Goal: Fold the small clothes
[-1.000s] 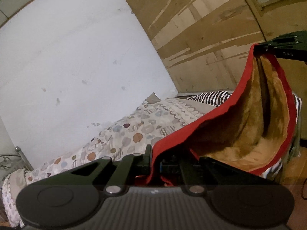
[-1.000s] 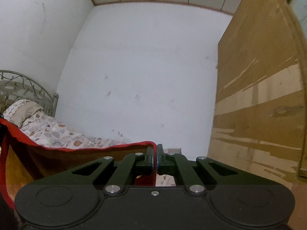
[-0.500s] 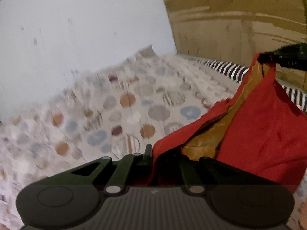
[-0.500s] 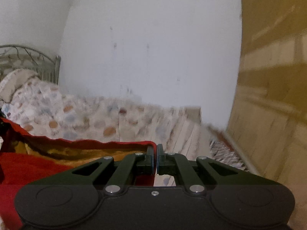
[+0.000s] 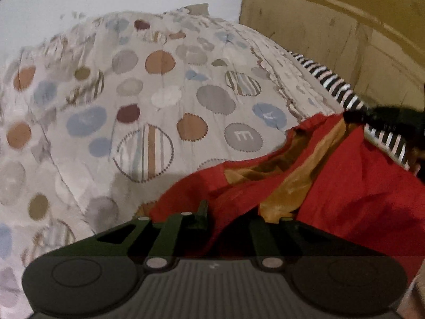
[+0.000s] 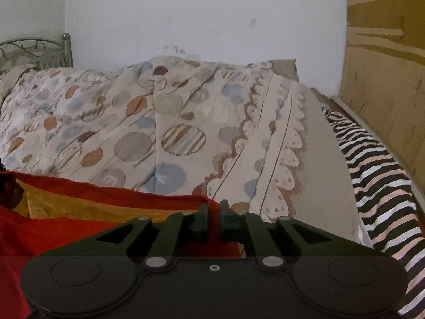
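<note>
A red garment (image 5: 358,194) with a mustard-brown lining hangs low over the bed, held at two corners. My left gripper (image 5: 212,212) is shut on one corner; the cloth drapes over its right finger and hides it. My right gripper (image 6: 212,207) is shut on the other corner, with the garment (image 6: 79,212) spreading to its left. The right gripper also shows in the left wrist view (image 5: 372,117), blurred, holding the far corner.
A bedspread (image 5: 159,93) with coloured dots covers the bed. A black-and-white striped cloth (image 6: 377,164) lies along the bed's right side by a wooden panel wall (image 6: 385,66). A metal headboard (image 6: 34,50) stands at the far left.
Both grippers have tilted and dropped from facing the wall down toward the bed, carrying the red garment, which now sags lower and shows more of its red outer side.
</note>
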